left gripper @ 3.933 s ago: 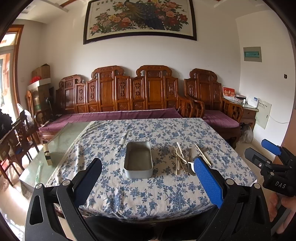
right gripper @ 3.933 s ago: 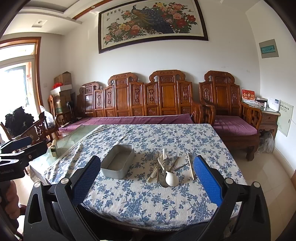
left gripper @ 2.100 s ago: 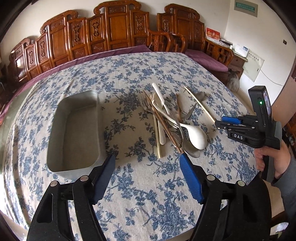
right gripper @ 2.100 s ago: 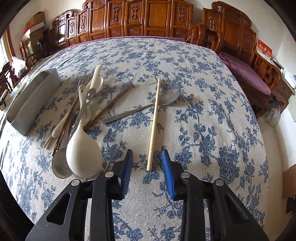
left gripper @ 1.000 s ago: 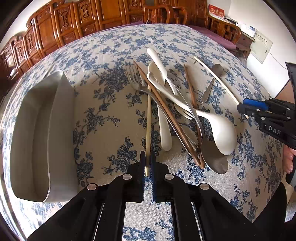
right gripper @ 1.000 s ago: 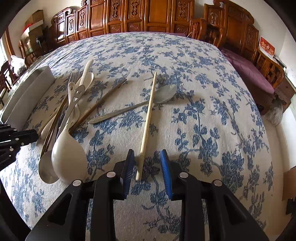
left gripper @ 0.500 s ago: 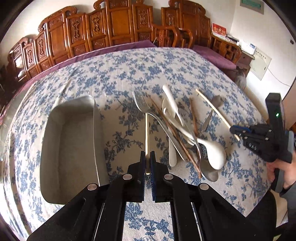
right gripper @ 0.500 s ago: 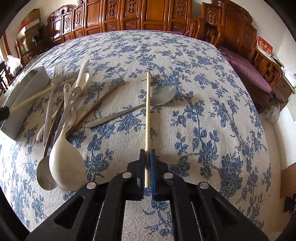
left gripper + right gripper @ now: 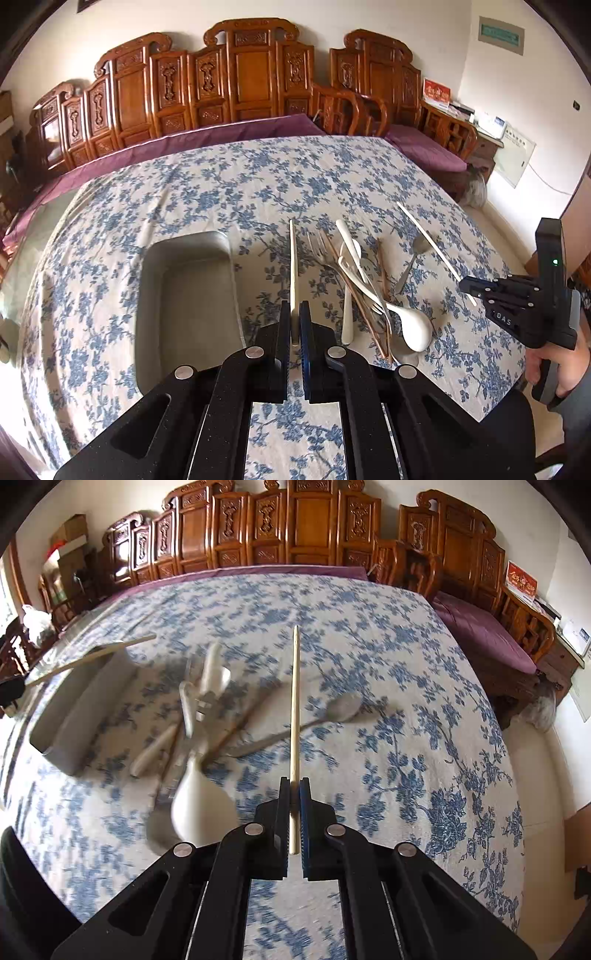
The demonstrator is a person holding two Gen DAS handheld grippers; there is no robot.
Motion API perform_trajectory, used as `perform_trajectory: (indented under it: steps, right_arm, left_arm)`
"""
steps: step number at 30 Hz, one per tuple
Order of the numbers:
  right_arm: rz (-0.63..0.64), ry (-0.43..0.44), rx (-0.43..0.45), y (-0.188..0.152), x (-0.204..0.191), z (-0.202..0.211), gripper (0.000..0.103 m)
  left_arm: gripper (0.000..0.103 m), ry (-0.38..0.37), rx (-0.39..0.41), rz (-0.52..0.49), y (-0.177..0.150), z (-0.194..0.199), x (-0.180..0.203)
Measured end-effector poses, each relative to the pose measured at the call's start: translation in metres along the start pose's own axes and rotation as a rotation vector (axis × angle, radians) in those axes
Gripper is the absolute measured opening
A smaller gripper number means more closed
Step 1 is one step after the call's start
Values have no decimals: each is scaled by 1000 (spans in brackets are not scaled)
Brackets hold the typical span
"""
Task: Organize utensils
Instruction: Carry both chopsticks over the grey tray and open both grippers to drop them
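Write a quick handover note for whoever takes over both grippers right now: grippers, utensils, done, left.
Left gripper: shut on a pale chopstick, lifted beside the metal tray.
Right gripper: shut on the second pale chopstick, raised over the tablecloth.
Tray: empty; nothing placed yet.
Left to do: drop both chopsticks in the tray, then move the pile, including the white spoon, fork, brown chopsticks and metal spoon.

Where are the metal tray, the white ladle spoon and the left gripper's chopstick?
metal tray [image 9: 147,295]: left wrist view, left wall.
white ladle spoon [image 9: 415,328]: left wrist view, bowl.
chopstick in the left gripper [image 9: 292,266]: left wrist view, mid shaft.
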State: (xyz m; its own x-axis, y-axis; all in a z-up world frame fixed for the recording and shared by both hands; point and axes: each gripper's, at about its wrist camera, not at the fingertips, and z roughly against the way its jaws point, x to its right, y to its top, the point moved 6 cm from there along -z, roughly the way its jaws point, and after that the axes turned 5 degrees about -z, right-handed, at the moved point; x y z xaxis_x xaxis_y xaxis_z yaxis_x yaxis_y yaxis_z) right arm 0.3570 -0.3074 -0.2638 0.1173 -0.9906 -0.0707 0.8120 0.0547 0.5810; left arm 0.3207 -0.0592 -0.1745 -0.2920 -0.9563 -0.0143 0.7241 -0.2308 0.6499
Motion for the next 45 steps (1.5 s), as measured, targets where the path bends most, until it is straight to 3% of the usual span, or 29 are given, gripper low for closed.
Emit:
perform_trajectory:
  steps: [9,19,28,36,39,41,45]
  right_arm:
    - [47,107,39,17,-67,44,6]
    - [175,192,0,27,-158,50,6]
    - [247,245,-53,27,-213,38,6]
    - [252,270,-105,21,-234,16,6]
    - [236,282,-121,20,-239,9,6]
    - [226,289,-128,21,-243,5,6]
    - [209,306,-137,21,-254,-2,6]
  left_arm:
    - [4,61,15,51,-14,28,-53]
    - [4,107,-55,131,-47,7,-110]
    - [4,104,-108,132,-62,-23,-122]
    - [4,71,-151,138,-68,-40,-126]
    - [14,67,-156,133,-68,-39,-128]
    - [29,62,-143,132,-65,-34,-129]
    - [31,65,-120,135,-60,-21,-135]
